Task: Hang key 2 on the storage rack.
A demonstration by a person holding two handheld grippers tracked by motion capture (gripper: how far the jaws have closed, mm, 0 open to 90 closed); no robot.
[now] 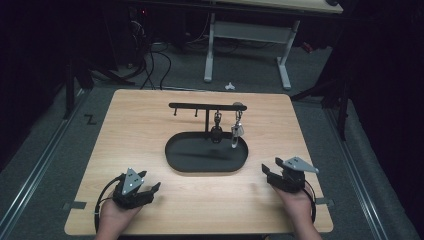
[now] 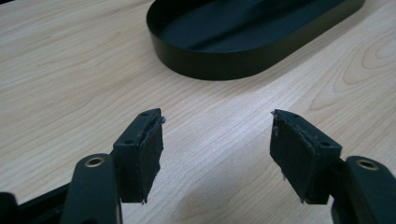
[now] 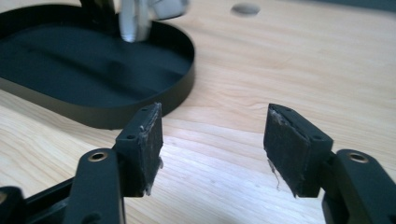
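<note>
While you hold both tools low at the near edge, the high view shows a pale wooden table (image 1: 145, 135) standing on grey carpet, with dark cables trailing across the floor behind it and the white legs of another desk (image 1: 247, 47) beyond. Metal rails run along the floor on both sides, and the room around them is dark. At the middle of the table sits a black oval tray (image 1: 206, 162) with a T-shaped hanger stand (image 1: 207, 106) rising from its far side; a dark key fob (image 1: 216, 131) and a silvery keychain (image 1: 237, 131) hang from the bar's right half, over the tray. Your left gripper (image 1: 150, 181) rests near the tray's left end with its jaws spread and nothing between them. Your right gripper (image 1: 268, 170) lies just beside the tray's right end, jaws likewise apart and empty.

From the left gripper view, bare wood grain shows between the parted black pads (image 2: 147, 154), and the tray's rim (image 2: 215, 65) curves ahead.

From the right gripper view, the pads (image 3: 285, 147) stand wide over the wood, the tray wall (image 3: 184, 86) lies ahead at left, and the blurred silvery keychain (image 3: 135, 21) hangs above it.
</note>
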